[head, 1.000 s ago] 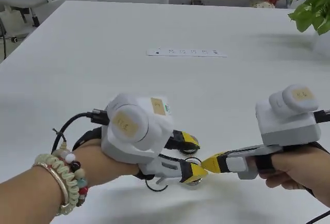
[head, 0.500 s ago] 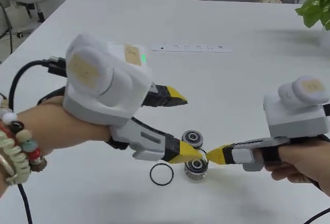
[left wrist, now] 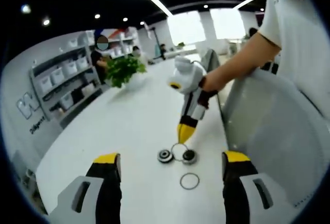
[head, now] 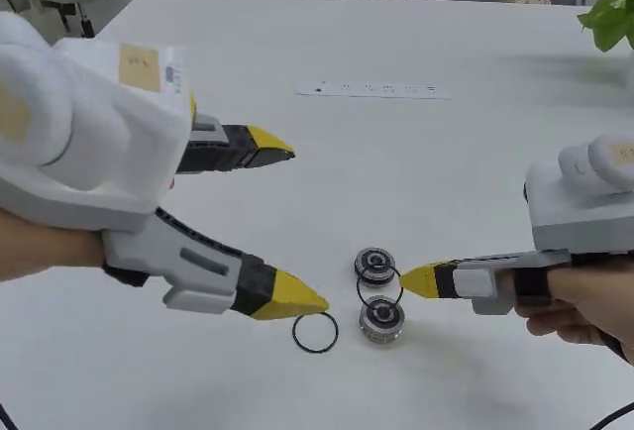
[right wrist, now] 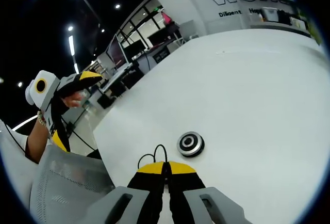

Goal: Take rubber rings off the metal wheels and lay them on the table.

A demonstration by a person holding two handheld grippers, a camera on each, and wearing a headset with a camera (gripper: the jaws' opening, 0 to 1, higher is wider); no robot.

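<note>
The left gripper (head: 285, 223) has pulled back and up from the wheels. Half a second ago its lower yellow tip sat against the near wheel (head: 381, 319); now that tip hangs apart from it, above the loose ring (head: 315, 332). Its jaws are spread wide and carry nothing. The right gripper (head: 408, 279) stays where it was, its tip between the near wheel and the far wheel (head: 374, 265). Its jaws are pressed together on a thin black rubber ring (head: 361, 291), which stands up between the two wheels. The loose ring lies flat on the white table (head: 297, 44), just beside the near wheel, as it did before.
</note>
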